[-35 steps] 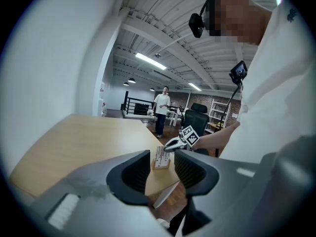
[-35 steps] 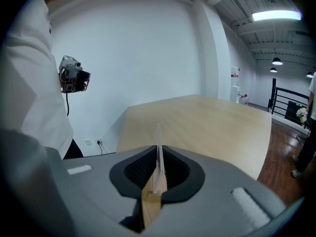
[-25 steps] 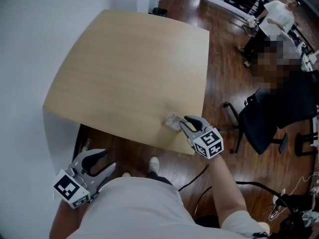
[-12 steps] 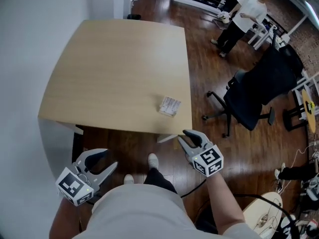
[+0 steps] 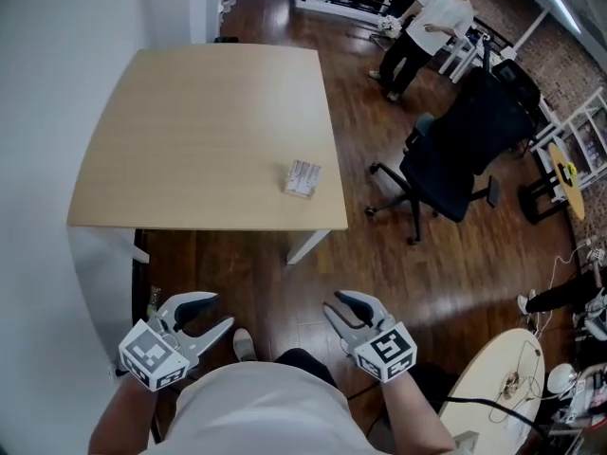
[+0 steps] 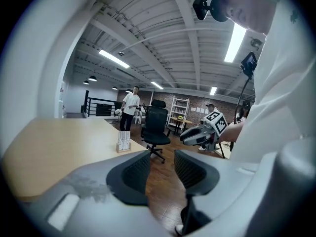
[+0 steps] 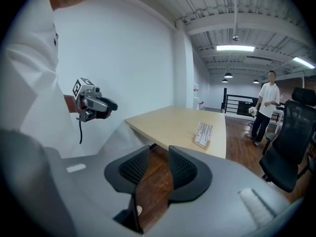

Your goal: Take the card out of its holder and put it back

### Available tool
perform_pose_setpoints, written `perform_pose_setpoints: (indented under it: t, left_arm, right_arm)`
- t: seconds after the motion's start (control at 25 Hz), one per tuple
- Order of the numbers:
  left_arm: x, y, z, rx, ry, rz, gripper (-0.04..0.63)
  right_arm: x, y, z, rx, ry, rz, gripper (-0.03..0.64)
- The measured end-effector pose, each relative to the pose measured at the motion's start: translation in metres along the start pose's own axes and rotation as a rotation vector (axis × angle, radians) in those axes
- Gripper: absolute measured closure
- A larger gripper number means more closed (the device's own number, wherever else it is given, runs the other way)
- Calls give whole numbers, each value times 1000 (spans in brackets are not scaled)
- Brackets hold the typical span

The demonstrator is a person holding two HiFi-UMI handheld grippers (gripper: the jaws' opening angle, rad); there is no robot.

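The card stands in its small holder (image 5: 302, 178) near the right front corner of the light wooden table (image 5: 190, 131). It also shows as the holder (image 6: 123, 141) in the left gripper view and the holder (image 7: 203, 134) in the right gripper view. Both grippers hang low over the wooden floor, well short of the table. My left gripper (image 5: 216, 311) is open and empty. My right gripper (image 5: 335, 303) holds nothing, and its jaws are opening. Each gripper view looks across at the other gripper: the right gripper (image 6: 202, 132) and the left gripper (image 7: 91, 105).
A black office chair (image 5: 455, 150) stands right of the table. A person in white (image 5: 427, 27) stands at the back by a railing. A round white table (image 5: 503, 387) with cables is at the lower right. A white wall (image 5: 47, 112) runs along the left.
The right gripper has drawn back from the card holder, which stays on the table. Both grippers and the view have moved away from the table's front edge.
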State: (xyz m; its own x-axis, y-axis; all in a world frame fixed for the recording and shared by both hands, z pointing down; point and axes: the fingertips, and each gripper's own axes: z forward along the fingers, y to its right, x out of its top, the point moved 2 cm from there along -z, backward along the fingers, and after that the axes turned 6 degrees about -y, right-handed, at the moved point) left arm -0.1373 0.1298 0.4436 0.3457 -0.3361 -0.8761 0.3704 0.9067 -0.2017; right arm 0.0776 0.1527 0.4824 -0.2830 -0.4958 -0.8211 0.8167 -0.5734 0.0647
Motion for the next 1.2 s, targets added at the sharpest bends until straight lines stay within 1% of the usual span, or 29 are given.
perform_pose_setpoints:
  t: [0.2,0.32,0.44,0.6,0.72,0.92,1.04,1.2]
  left_arm:
    - [-8,47,7,-16,-7,37,434]
    - [-15,78,7,-8,-9,33,434]
    - [-22,117,12,-21,-18,29,434]
    - [-48,169,16,-31,-55,20,435]
    - [-67,199,16,-42,-84,10,436]
    - [-77,238,14,-51,-106,14,434]
    - [-78,251,15,-56,-112,22,434]
    - [-81,269,19,-72,-123,37,434]
  right_arm:
    - [-27,-35,-50,-4,34,15,488]
    - [-50,-55,-81,-8,46,13,488]
    - [-73,-72,-112,-9,52,20,488]
    - [-110,-99,-142,6,41,37,488]
    - [-131,-114,-157,15,42,45,488]
    - [-149,-129,-186,9,54,46,488]
    - [-161,-134,-197,-3,50,53,488]
    - [-167,-142,-210,9,71,38,488]
